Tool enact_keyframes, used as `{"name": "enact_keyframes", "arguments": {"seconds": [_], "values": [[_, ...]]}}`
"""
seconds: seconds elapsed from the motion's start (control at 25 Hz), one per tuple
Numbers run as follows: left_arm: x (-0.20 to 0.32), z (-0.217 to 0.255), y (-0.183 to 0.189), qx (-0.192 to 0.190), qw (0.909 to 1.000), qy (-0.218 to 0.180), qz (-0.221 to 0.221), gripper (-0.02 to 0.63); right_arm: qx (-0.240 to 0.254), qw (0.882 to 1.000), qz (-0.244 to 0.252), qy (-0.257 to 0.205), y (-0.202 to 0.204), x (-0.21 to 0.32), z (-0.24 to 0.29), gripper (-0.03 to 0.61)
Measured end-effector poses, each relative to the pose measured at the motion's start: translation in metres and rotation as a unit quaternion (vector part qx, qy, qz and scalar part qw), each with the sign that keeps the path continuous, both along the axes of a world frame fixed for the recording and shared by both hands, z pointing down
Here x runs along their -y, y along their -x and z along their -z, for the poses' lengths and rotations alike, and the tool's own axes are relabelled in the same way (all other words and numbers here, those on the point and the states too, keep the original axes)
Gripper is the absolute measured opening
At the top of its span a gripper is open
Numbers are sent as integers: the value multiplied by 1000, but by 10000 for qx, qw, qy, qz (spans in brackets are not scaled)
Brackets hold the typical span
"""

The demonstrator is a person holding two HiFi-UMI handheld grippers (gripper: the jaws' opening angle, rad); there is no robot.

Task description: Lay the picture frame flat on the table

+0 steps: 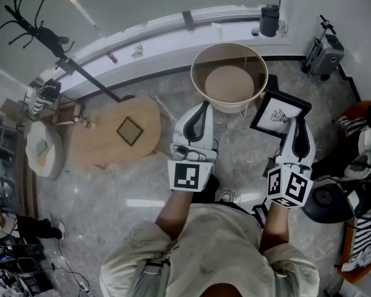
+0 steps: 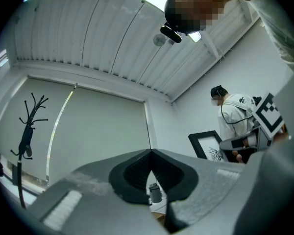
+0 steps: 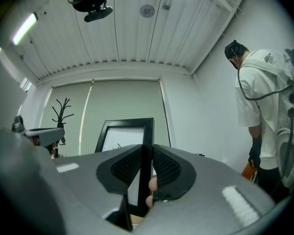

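Picture frame (image 1: pixel 279 113) held off the bench, clamped in the right gripper (image 1: pixel 295 126)

Head view: the black frame with its sketch print hangs tilted at the right rim of the round, raised-edge bench (image 1: pixel 194 79), above the marble floor. The right gripper grips its lower right edge, and the left gripper (image 1: pixel 201 124) points at the bench's near rim. Left gripper view: its jaws meet at the tips with nothing between them, and the frame shows off to the right, near a person in a white top (image 2: pixel 235 114). Right gripper view: both ribbed pads press on the frame's right-hand border, and the frame stands upright between them.
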State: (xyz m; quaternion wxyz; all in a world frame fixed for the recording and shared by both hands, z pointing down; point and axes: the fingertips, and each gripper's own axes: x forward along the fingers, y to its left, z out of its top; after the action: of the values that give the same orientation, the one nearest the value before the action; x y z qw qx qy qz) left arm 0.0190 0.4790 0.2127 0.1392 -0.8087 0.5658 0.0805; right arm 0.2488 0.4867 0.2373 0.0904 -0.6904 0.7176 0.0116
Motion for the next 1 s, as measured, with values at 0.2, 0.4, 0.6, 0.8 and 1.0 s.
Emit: {"name": "enact_keyframes", "arguments": {"seconds": [0.2, 0.4, 0.6, 0.8, 1.0], "values": [[24, -3, 9, -25, 10000, 14, 38, 3, -100, 9999, 29, 10, 11, 26, 1, 71], [53, -3, 23, -89, 9999, -63, 60, 3, -204, 9998, 41, 22, 25, 55, 1, 71], [86, -9, 39, -117, 9999, 10, 56, 3, -262, 9996, 13, 55, 39, 89, 0, 71], [122, -13, 67, -108, 9999, 58, 86, 3, -310, 9995, 40, 89, 66, 128, 0, 71], [154, -14, 96, -274, 9995, 77, 123, 3, -388, 9991, 80, 141, 95, 160, 0, 71]]}}
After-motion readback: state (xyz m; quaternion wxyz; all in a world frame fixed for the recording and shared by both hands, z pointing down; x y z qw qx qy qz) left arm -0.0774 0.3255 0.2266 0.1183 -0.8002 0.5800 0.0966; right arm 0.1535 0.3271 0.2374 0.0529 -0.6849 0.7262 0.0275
